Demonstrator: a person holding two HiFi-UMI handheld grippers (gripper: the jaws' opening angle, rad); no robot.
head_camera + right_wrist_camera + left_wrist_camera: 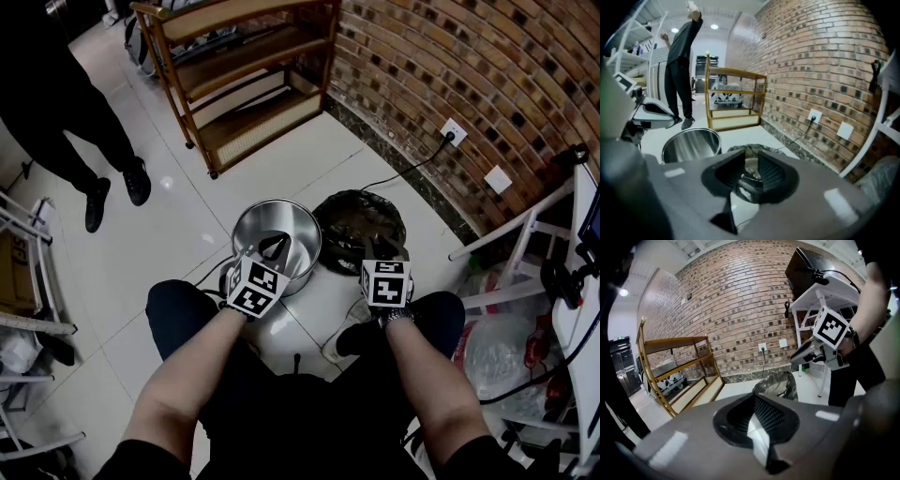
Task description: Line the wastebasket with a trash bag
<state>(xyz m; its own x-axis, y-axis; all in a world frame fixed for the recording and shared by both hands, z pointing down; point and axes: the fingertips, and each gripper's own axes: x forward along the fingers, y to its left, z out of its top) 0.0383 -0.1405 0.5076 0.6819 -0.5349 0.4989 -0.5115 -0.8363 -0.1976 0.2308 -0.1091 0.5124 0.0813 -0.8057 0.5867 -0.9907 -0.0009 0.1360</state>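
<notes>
Looks steeply down past bare forearms and dark-trousered knees onto a white tiled floor (178, 220). Holds the left gripper (274, 247) over the mouth of a shiny steel wastebasket (246, 217), jaws drawn together to a black point. Holds the right gripper (379, 251) at the near edge of a crumpled black trash bag (361, 216), just beside the wastebasket. Beyond: a wooden shelf (253, 94) near a brick wall (450, 66), a plugged-in wall socket (453, 132), a standing person's dark legs (66, 112) at upper left.

A shiny steel wastebasket (300, 230) stands upright, open-mouthed and unlined; the crumpled black trash bag (361, 225) sits just beside it at 3 o'clock.
</notes>
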